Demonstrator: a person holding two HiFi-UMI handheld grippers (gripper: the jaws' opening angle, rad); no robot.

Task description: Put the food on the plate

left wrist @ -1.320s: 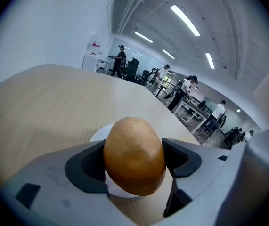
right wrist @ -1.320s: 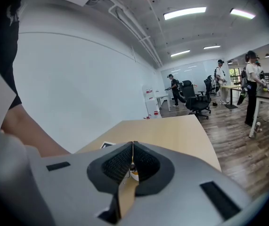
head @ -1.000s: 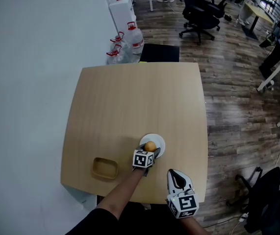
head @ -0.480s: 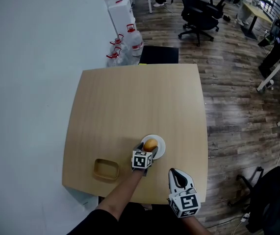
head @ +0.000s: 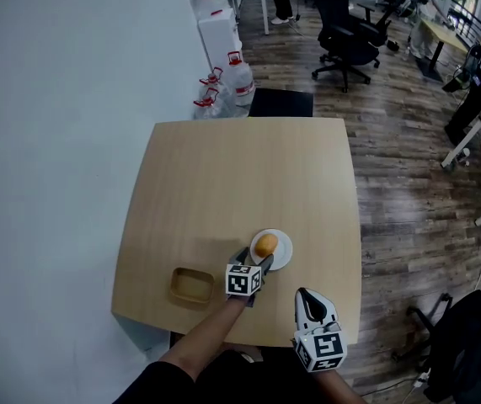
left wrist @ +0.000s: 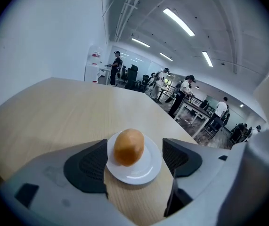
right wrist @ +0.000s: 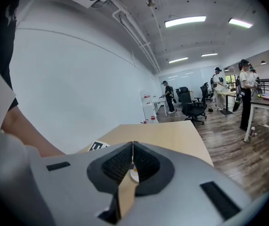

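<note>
An orange-brown bun lies on a small white plate near the front of the light wooden table. My left gripper sits just in front of the plate, open, its jaws apart on either side of the bun without touching it. My right gripper hangs near the table's front edge, to the right of the left one, shut with nothing between its pads.
A shallow wooden tray lies at the front left of the table. Water jugs stand by the wall behind it. Office chairs and people stand on the wood floor to the right.
The left gripper has drawn back a little from the bun, which now lies free on the plate. The head view has shifted slightly. The right gripper has stayed put.
</note>
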